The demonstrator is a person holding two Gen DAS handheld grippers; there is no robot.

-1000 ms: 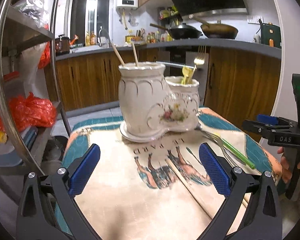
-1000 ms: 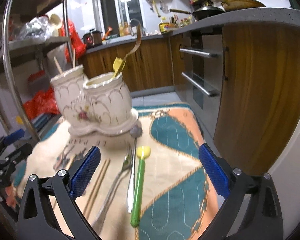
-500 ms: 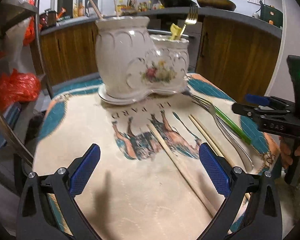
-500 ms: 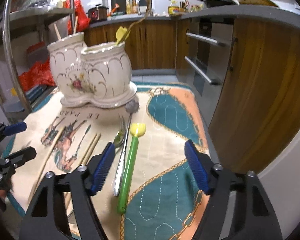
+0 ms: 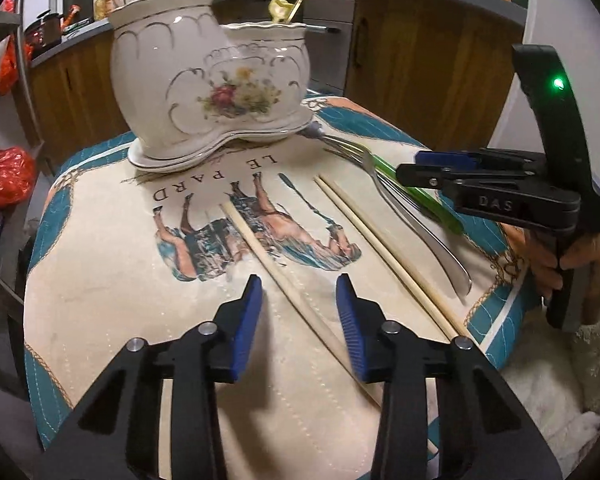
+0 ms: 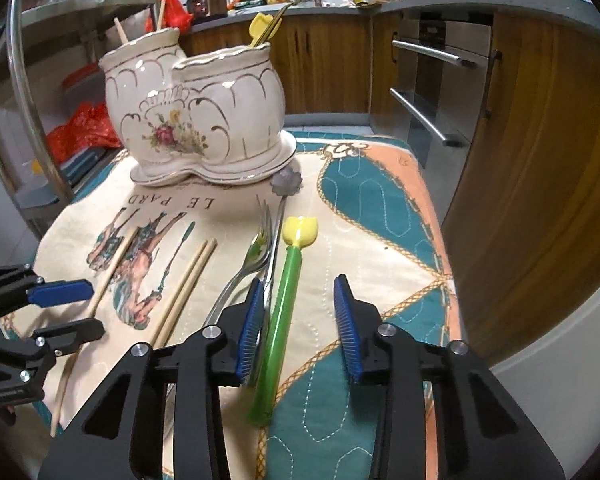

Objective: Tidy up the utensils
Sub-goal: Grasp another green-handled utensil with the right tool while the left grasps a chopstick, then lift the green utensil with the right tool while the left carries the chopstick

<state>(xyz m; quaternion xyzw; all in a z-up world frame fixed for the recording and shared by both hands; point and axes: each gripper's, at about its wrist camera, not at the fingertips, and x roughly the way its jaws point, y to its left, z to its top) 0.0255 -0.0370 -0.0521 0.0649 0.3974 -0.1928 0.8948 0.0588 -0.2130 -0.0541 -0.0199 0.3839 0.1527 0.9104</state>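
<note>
A white ceramic two-pot utensil holder [image 5: 212, 88] [image 6: 196, 120] stands at the far side of the printed cloth. It holds chopsticks, a gold fork and a yellow-tipped utensil. My left gripper [image 5: 298, 314] is open, its jaws on either side of a single chopstick [image 5: 272, 268], low over the cloth. My right gripper [image 6: 298, 320] is open around the green-handled, yellow-tipped utensil [image 6: 286, 300]. A pair of chopsticks [image 6: 184, 288] [image 5: 380, 248], a fork [image 6: 244, 268] and a spoon [image 6: 278, 216] lie beside it.
The cloth [image 5: 100, 280] covers a small table with edges close on all sides. A metal shelf rack [image 6: 32, 92] with red bags stands left. Wooden kitchen cabinets and an oven [image 6: 440, 92] lie behind and to the right.
Both grippers have dropped toward the cloth and narrowed their jaws. The left one now brackets the single chopstick, the right one the green-handled utensil.
</note>
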